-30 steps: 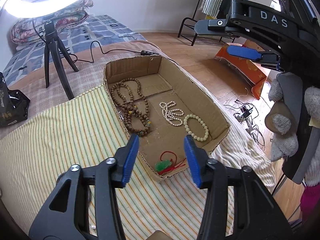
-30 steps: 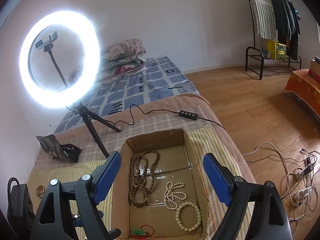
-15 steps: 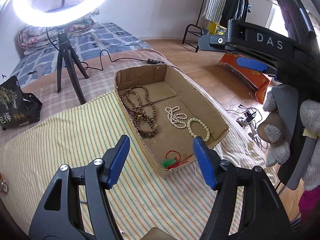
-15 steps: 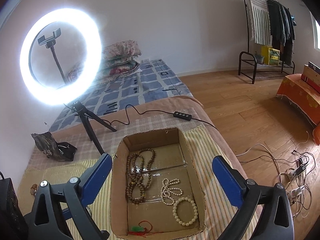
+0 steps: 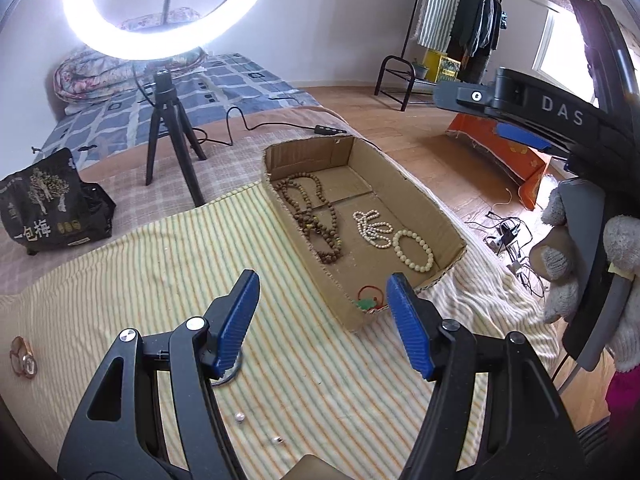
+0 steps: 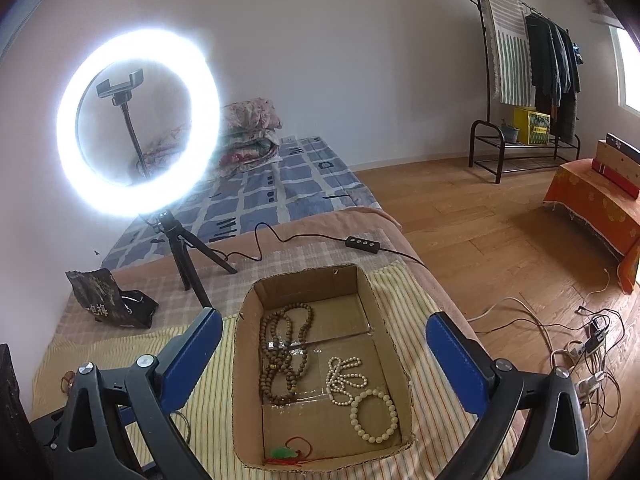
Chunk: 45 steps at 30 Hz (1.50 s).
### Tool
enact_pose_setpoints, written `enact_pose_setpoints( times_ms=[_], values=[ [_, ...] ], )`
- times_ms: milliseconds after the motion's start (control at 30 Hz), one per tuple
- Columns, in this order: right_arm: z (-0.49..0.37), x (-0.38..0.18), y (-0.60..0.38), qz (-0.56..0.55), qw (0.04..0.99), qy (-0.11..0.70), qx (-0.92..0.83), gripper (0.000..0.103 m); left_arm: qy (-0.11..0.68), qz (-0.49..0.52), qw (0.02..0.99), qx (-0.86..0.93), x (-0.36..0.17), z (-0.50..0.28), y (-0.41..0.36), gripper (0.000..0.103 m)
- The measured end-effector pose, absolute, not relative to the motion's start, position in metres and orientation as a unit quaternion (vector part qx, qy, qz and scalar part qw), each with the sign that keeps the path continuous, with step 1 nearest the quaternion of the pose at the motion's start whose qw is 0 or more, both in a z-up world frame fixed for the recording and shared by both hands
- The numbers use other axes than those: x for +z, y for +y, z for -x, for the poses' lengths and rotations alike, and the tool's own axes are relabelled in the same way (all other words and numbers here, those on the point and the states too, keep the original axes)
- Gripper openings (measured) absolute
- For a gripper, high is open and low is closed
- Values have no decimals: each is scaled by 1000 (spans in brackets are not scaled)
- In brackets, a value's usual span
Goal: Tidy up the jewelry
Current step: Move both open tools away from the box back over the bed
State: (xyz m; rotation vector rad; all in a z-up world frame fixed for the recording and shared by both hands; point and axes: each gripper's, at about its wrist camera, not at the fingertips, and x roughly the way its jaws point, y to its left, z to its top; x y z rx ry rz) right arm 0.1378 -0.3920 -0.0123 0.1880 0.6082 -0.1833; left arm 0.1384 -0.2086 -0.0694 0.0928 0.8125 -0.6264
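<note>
Cardboard box (image 6: 384, 320) holding the jewelry sits on my striped cloth (image 5: 140, 300), both grippers spread and empty.

From the left: a small ring-like trinket (image 5: 22, 356) lies at the cloth's left edge, then two loose pearls (image 5: 239, 417) near my left gripper (image 5: 322, 312), whose blue jaws have just been opening with nothing between them. Inside the box I see, left to right, the brown wooden bead necklace (image 6: 284, 352) along the left wall, the white pearl strand (image 6: 344, 376) in the middle, and the cream bead bracelet (image 6: 374, 414) just beside it; the green pendant on red cord (image 6: 288, 452) lies in the near corner. My right gripper (image 6: 324, 356) hangs over the box, jaws having just spread wide, gripping nothing.
</note>
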Motion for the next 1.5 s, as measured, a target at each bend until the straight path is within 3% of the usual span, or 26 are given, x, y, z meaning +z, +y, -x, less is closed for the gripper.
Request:
enact_pose_setpoints(
  times_ms=[767, 1500],
  values=[
    [-93, -9, -299, -60, 954, 292, -11, 103, 374, -32, 906, -195, -63, -140, -84, 68],
    [-97, -45, -219, -37, 940, 329, 84, 103, 379, -8, 918, -115, -71, -140, 17, 68]
  ],
)
